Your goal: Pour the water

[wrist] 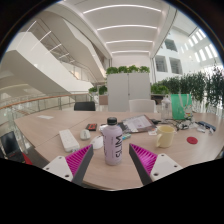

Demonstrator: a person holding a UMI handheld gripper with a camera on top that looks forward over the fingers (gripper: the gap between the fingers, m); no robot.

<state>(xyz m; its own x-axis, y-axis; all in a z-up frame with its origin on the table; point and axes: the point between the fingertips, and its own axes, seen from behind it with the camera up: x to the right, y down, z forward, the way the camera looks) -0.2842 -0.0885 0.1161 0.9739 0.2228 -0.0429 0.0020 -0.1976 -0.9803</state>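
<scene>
A white bottle (112, 142) with a dark cap and vertical lettering stands upright on the light wooden table (40, 128), between my fingers and slightly ahead of their tips. My gripper (112, 160) is open, with the pink pads (78, 160) well apart from the bottle's sides and gaps on both sides. A yellow cup (164, 135) stands on the table beyond the right finger. A clear glass container (180, 106) sits farther back on the right.
A white box (69, 140) lies left of the bottle. Papers (136, 123), a red round thing (191, 141) and small items are scattered behind. Chairs (85, 104) and white cabinets with plants (128, 88) stand beyond the table.
</scene>
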